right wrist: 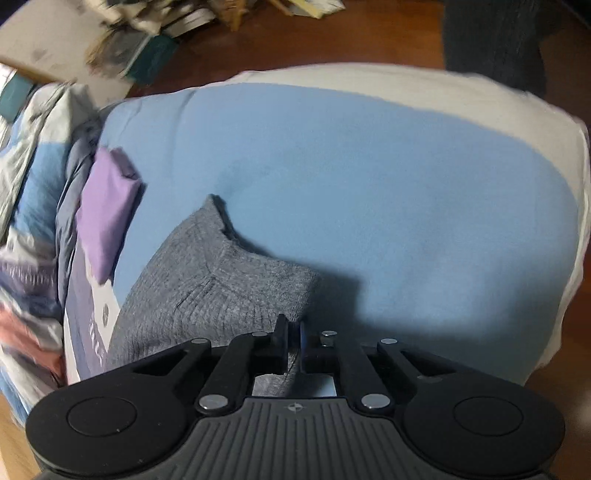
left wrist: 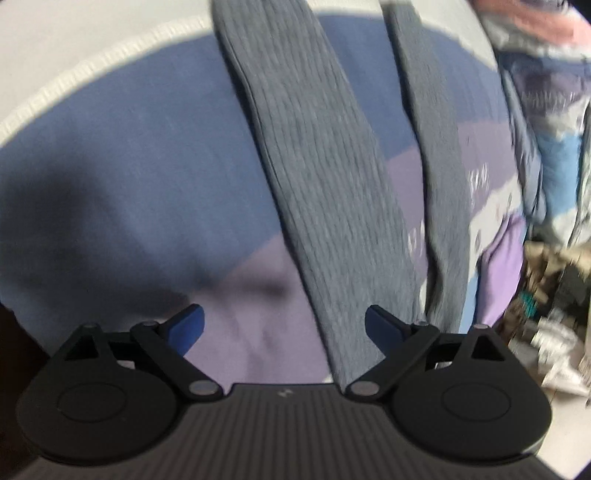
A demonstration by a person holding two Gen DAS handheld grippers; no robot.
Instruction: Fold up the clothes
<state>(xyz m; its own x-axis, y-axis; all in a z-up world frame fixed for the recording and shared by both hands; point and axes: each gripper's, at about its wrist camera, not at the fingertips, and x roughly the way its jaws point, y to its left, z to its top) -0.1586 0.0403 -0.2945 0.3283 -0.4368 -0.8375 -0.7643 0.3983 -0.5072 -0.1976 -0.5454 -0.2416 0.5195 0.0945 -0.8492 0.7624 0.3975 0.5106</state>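
1. Left gripper [left wrist: 284, 325] hangs with jaws wide apart, holding nothing, over the sheet [left wrist: 147, 147].
2. Right gripper [right wrist: 293, 332] pinches the grey sweater [right wrist: 221, 291], which lies on the sheet.

A lived-in bedroom at home: a bed [right wrist: 369, 177] in a blue sheet, rumpled laundry [right wrist: 33, 192] heaped at its left, a wooden floor [right wrist: 332, 44] with scattered clutter [right wrist: 147, 33] beyond.

1. The knitted garment [right wrist: 207, 295] lies on the bed sheet [right wrist: 369, 184], lower left of centre in the right wrist view.
2. A pile of clothes [right wrist: 44, 184] fills the left edge.
3. The right gripper [right wrist: 293, 336] pinches the garment's edge, bottom centre.
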